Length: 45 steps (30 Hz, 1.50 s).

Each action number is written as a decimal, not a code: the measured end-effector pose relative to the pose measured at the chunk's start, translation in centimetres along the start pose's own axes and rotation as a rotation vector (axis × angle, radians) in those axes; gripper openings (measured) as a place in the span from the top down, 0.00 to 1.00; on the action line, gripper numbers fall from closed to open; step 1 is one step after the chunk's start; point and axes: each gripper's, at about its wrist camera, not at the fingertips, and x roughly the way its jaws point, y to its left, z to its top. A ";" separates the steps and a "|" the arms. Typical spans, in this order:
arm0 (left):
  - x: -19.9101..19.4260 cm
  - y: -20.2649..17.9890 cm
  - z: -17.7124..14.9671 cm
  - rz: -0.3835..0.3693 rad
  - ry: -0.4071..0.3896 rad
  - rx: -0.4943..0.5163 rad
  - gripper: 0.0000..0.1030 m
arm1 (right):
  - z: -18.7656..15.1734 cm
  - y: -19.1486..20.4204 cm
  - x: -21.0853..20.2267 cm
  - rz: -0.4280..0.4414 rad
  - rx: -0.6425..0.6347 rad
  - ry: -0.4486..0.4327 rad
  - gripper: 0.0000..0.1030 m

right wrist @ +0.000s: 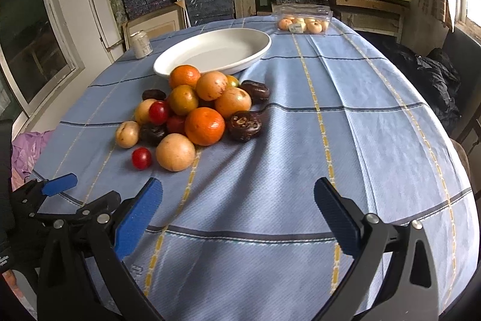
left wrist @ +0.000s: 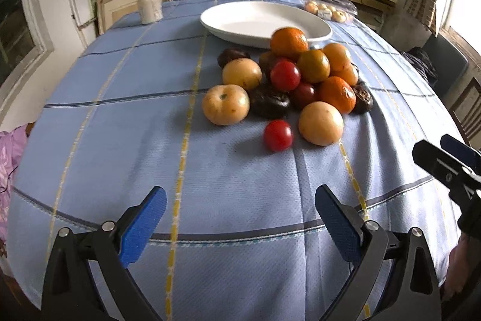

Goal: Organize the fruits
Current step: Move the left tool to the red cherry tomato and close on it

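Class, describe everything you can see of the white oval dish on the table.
The white oval dish is a shallow, glossy serving dish, seemingly ceramic, with a raised rim and a smooth plain inside. It holds nothing. It rests flat on the blue checked tablecloth, just behind the fruit pile; whether the topmost orange touches its near rim cannot be told. A pale can stands apart to its left.

We find the left gripper [left wrist: 240, 218] spread wide and empty above the tablecloth's [left wrist: 126, 122] near edge. Fruit pile [left wrist: 288, 83] sits mid-table, touching the white dish [left wrist: 255, 20] toward the far edge.
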 end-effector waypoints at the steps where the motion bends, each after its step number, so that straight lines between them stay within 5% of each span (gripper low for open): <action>1: 0.2 -0.1 0.1 -0.005 0.005 0.004 0.03 | 0.1 -0.2 0.1 -0.002 0.002 0.000 0.04; 11: 2.8 0.5 2.9 -0.052 0.041 -0.007 0.03 | 0.4 -3.1 1.1 0.042 0.069 -0.003 0.04; 18: 3.9 0.4 3.7 -0.129 0.062 0.016 0.33 | 0.3 -2.9 1.4 0.063 0.056 -0.011 0.04; 31: 4.8 -1.5 4.1 -0.182 0.049 0.091 0.61 | 0.2 -3.3 1.7 0.087 0.074 -0.010 0.04; 34: 4.8 -1.6 4.1 -0.190 0.044 0.092 0.74 | 0.2 -3.3 1.7 0.085 0.072 -0.008 0.09; 38: 4.6 -1.3 3.8 -0.225 0.046 0.076 0.74 | 0.2 -3.1 2.1 0.080 0.060 0.022 0.25; 45: 3.5 -0.3 3.4 -0.214 0.001 0.034 0.75 | 2.1 -1.6 2.7 0.041 -0.055 0.054 0.34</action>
